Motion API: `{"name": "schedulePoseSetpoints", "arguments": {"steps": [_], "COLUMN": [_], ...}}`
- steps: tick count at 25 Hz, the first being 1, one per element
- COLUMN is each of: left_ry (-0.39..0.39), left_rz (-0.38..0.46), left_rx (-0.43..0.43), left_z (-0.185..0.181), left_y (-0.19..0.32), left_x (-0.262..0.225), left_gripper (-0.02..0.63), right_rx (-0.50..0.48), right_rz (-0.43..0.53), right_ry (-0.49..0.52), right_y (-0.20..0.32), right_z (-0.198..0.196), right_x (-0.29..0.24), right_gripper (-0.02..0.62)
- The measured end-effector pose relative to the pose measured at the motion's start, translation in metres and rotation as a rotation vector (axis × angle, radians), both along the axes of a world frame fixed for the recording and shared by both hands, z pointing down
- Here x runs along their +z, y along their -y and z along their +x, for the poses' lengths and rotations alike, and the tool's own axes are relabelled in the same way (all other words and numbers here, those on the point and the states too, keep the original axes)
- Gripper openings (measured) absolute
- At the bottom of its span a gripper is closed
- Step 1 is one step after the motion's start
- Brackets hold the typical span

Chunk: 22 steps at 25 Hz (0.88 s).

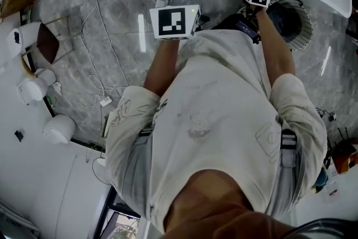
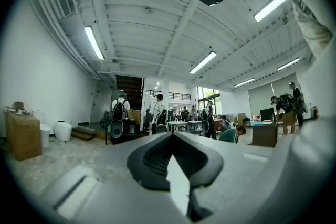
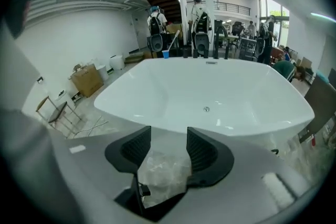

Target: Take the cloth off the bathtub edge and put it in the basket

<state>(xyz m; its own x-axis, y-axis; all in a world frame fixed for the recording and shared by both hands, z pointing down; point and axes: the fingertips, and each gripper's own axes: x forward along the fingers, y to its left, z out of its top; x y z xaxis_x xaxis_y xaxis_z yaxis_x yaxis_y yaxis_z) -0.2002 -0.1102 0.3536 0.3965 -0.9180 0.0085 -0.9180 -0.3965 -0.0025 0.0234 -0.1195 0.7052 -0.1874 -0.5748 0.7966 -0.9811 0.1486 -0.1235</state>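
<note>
The right gripper, half-open and empty, points down toward the bathtub, likely readying for the cloth; the closed, empty left gripper idles.

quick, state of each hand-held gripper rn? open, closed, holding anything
left hand-held gripper: closed, nothing between the jaws
right hand-held gripper: open, holding nothing

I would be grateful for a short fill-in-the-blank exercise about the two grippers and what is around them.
1. The right gripper's jaws stand ___, with nothing gripped.
2. The left gripper's jaws are ___.
3. The right gripper view faces a white ___ with a drain.
4. In the head view, the basket stands beside the ___ gripper.
Missing words: apart; together; bathtub; right.
</note>
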Motion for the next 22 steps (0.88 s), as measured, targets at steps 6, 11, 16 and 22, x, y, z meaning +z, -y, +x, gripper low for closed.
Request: {"name": "schedulePoseSetpoints", "arguments": {"steps": [6, 11, 16, 22], "left_ry": [0.027, 0.008, -0.015, -0.027], "left_rz": [0.023, 0.039, 0.044, 0.092], "left_rx": [-0.003, -0.011, -0.035, -0.053], "left_z": [-0.002, -0.012, -0.018, -0.026], "left_y": [0.004, 0.006, 0.007, 0.008], "left_x": [-0.005, -0.019, -0.031, -0.055], "left_gripper": [0.000, 0.000, 0.000, 0.000], "right_rx": [-0.006, -0.027, -0.099, -0.086], "right_rz": [0.243, 0.481, 0.704, 0.938], "right_ry": [0.059, 0.052, 0.046, 0.055], "right_y": [0.040, 0.053, 0.051, 0.032], "right_z": [-0.008, -0.021, -0.046, -0.060], "right_x": [-0.077, -0.175, -0.280, -0.384], "right_gripper": [0.219, 0.219, 0.219, 0.218]}}
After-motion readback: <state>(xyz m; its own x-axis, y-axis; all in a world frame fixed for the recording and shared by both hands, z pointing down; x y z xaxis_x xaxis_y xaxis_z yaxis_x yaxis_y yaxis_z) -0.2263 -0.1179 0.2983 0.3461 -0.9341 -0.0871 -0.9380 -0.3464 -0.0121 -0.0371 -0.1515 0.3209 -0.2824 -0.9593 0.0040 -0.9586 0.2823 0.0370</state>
